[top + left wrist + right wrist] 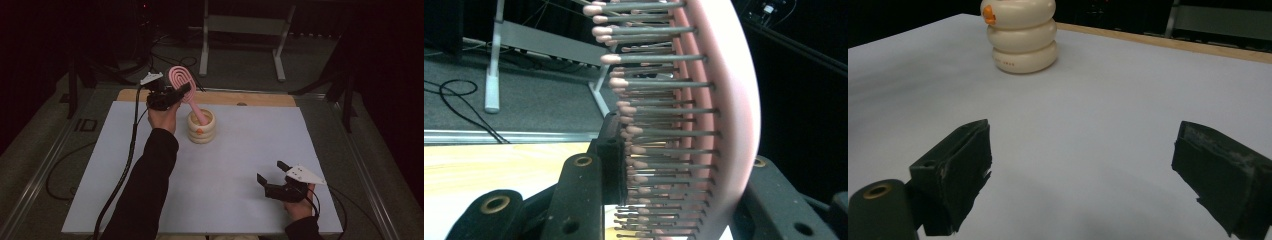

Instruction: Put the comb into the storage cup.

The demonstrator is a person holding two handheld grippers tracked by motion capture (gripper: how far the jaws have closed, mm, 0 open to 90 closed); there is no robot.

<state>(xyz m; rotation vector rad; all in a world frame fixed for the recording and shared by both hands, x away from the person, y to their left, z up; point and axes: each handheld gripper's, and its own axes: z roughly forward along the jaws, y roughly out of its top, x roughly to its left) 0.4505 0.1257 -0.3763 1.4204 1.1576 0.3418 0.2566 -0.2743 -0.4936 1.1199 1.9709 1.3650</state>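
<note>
Pinching pink brush (181, 79) head: L tool (172, 95) | handle in holder (201, 127) | R tool (274, 178) spread

The hairbrush (181, 80) is smooth pink plastic with thin grey bristles tipped in pink beads. The holder (201, 128) is glossy cream plastic or ceramic. The table cover (240, 165) is matt pale sheet; a bare wood edge (260, 98) shows at 12 o'clock. The right gripper (1083, 170) has matt black pads, worn rough.

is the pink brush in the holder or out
In: the pink brush leans with its handle end inside the cream holder, head clamped by the left tongs.
</note>
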